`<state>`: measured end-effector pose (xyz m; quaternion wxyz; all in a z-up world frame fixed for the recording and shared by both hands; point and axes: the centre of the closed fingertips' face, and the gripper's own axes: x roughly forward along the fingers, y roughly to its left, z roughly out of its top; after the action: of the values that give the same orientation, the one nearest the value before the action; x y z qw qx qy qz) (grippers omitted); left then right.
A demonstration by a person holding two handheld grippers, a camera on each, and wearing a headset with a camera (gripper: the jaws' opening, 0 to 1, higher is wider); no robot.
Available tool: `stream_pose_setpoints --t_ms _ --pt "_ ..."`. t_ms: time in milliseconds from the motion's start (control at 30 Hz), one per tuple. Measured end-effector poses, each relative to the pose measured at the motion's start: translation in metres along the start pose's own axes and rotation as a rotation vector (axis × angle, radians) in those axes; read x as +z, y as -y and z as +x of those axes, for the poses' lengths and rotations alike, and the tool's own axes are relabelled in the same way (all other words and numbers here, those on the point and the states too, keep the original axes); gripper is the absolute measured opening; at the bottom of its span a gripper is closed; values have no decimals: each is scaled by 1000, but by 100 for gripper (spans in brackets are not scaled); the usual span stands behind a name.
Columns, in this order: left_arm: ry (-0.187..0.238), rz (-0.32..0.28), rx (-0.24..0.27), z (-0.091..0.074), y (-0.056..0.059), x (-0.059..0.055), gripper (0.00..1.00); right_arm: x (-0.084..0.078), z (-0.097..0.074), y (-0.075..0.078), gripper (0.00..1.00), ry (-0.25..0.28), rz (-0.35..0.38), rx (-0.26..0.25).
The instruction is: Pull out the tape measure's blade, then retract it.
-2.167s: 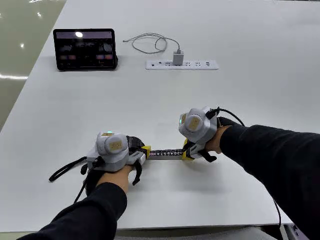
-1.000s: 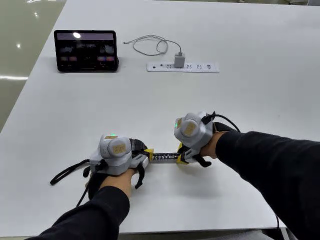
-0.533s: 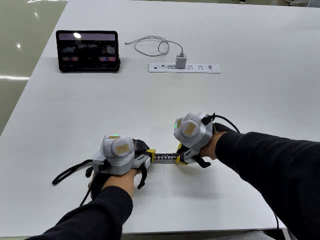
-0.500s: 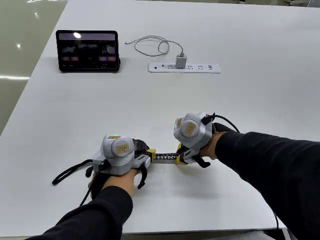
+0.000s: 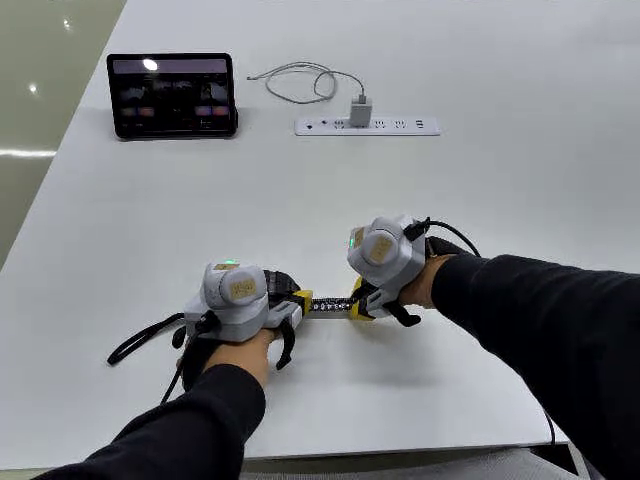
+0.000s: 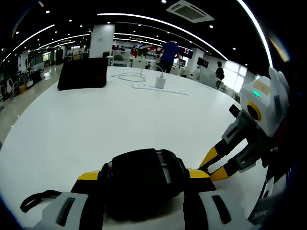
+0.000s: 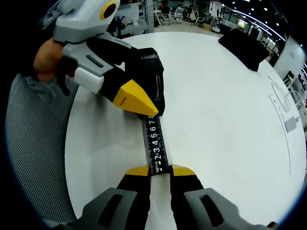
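Left gripper (image 6: 143,174): clenched on the tape measure case (image 5: 278,286), one yellow-tipped jaw on each side of it; the holding hand (image 5: 236,355) is behind it, toward the front edge of the desk
Right gripper (image 7: 160,170): jaws pinched together on the free end of the blade (image 7: 154,139), with the end numbers just past the tips; it faces the left gripper
Tape measure case: black, resting on the desk (image 5: 130,230) near its front edge and left of the middle; its mouth points toward the right gripper
Blade: a short stretch is out, running straight and flat just above the desk between the case and the right gripper's tips; black with white numbers, printed face up
Gap between grippers: small; their yellow tips are near each other but apart, joined only by the blade
Black strap (image 5: 135,340): lies looped on the desk to the left of the left gripper; I cannot tell what it is tied to
Tablet (image 5: 172,93): propped up near the far left corner, screen dimly lit
Power strip (image 5: 366,126): white, flat on the desk at the far side, right of the tablet; a white charger (image 5: 358,108) is plugged into it, and its cable (image 5: 300,80) curls behind
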<state>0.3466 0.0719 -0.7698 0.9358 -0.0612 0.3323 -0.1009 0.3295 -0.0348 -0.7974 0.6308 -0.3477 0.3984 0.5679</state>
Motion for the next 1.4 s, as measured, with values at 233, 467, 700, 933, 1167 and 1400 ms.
stream_pose_setpoints --t_ms 233,467,700,933,1167,1400 --pt "3 2 -7 0 0 0 63 3 1 -1 10 14 -17 -8" --pt "-4 -4 -10 0 0 0 63 7 4 -1 10 12 -21 0" --pt "-14 -7 -17 1 0 0 63 11 5 -2 10 34 -5 3" --pt "-12 0 -13 1 -1 1 63 16 7 -2 10 56 18 1" --pt "-11 -4 -15 1 -1 1 63 22 10 -2 10 77 38 1" --pt "-12 -7 -19 1 -1 1 63 26 12 -3 10 82 26 6"
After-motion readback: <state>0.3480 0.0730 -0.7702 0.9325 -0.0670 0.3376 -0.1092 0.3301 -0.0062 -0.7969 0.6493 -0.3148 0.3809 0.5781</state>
